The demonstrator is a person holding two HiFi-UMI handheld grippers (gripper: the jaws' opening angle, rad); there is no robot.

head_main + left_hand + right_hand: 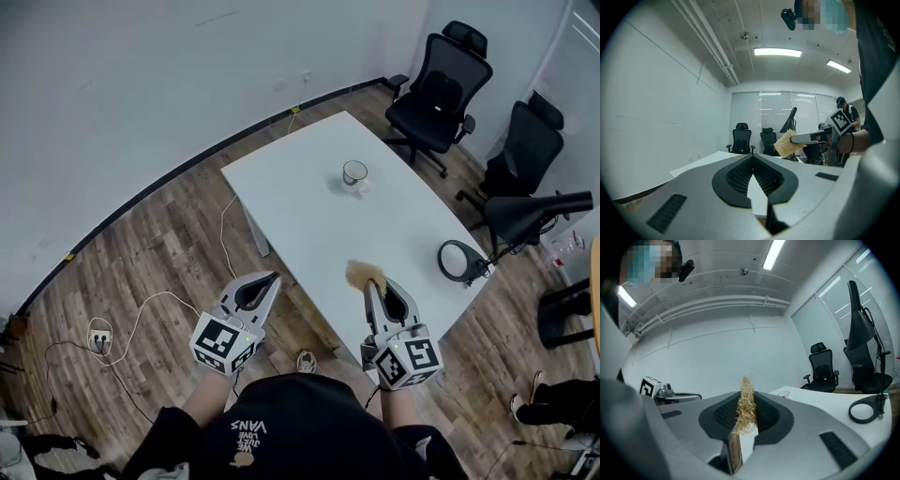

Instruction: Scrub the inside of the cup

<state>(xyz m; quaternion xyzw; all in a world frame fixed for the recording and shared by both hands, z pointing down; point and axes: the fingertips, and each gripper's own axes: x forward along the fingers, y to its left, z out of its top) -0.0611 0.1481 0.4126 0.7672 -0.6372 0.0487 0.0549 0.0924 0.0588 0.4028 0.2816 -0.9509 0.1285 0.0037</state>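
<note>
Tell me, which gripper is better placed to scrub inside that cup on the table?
Probably the right gripper: its jaws are shut on the straw-coloured scrubber. The left gripper is shut and empty, so it could only steady the cup.

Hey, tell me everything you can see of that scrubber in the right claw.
The scrubber is a tan pad of coarse, straw-like fibres, frayed at its edges. It stands on edge, pinched flat between the jaws of the right claw, its ragged end sticking out past the tips. In the head view it shows above the near part of the white table. Nothing else touches it.
</note>
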